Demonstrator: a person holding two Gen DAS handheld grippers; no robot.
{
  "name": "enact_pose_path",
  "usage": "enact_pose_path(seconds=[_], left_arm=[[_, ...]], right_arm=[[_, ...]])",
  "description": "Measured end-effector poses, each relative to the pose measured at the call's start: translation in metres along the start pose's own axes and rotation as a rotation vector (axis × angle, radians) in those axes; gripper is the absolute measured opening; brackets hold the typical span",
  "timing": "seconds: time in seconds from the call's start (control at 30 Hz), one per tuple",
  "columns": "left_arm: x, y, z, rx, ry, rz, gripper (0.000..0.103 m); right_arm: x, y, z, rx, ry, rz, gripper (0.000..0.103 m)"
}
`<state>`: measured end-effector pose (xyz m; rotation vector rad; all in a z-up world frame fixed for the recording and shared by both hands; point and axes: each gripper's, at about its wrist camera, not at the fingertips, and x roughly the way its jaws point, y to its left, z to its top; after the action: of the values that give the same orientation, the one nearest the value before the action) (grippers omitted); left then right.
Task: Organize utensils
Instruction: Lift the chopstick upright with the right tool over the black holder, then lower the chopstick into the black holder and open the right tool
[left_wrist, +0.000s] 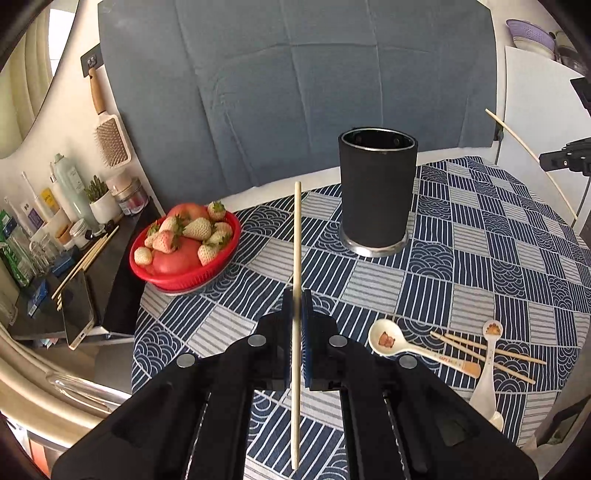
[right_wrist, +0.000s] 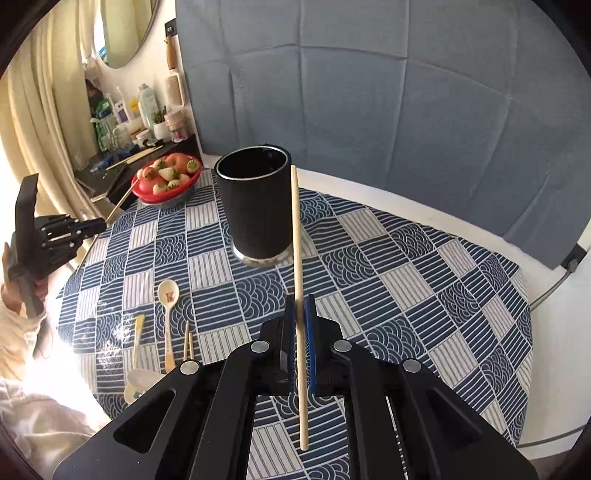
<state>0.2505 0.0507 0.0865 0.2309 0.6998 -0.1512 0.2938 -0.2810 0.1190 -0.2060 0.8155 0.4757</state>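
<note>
My left gripper (left_wrist: 297, 295) is shut on a pale chopstick (left_wrist: 296, 240) that runs forward along its fingers, above the patterned cloth. My right gripper (right_wrist: 300, 304) is shut on another chopstick (right_wrist: 295, 221), whose far tip reaches beside the rim of the black utensil holder (right_wrist: 255, 210). The holder (left_wrist: 376, 192) stands upright ahead of the left gripper, to its right. Two white spoons (left_wrist: 391, 341) (left_wrist: 487, 373) and loose chopsticks (left_wrist: 491, 354) lie on the cloth near the front. They also show in the right wrist view, a spoon (right_wrist: 168, 295) and chopsticks (right_wrist: 187, 339).
A red basket of strawberries and tomatoes (left_wrist: 184, 247) sits at the table's left. A dark side shelf (left_wrist: 74, 266) with bottles, a phone and more chopsticks stands left of the table. A blue padded panel (left_wrist: 295, 74) rises behind. The round table (right_wrist: 406, 206) has a white rim.
</note>
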Motion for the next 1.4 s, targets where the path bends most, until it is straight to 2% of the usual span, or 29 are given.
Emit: enact_pose_path(seconds=[0.23,0.43,0.67,0.8,1.07,1.2,1.4], left_arm=[[-0.001,-0.004,0.052,-0.002,-0.096,-0.037,0.004],[-0.004,0.001,0.096,-0.035,-0.202,-0.08,0.004],[-0.003,0.005,0.135,-0.066,-0.317,-0.134,0.004],[0.003,0.002,0.152,-0.068,-0.383,-0.173,0.004],[0.026,0.008,0.17,-0.18,-0.537,-0.33,0.004],[0.041,0.012,0.171,-0.265,-0.597,-0.433,0.004],[0.064,0.01,0.163,-0.31,-0.691,-0.472,0.004]], right_arm=[[-0.002,-0.006,0.037,-0.003,-0.067,0.014,0.005],[0.003,-0.009,0.069,0.014,-0.144,0.06,0.005],[0.015,-0.004,0.098,0.025,-0.259,0.138,0.005],[0.02,-0.006,0.106,0.049,-0.341,0.217,0.005],[0.028,-0.01,0.118,0.105,-0.562,0.382,0.005],[0.04,-0.009,0.122,0.137,-0.658,0.46,0.005],[0.065,-0.014,0.112,0.216,-0.84,0.531,0.005]])
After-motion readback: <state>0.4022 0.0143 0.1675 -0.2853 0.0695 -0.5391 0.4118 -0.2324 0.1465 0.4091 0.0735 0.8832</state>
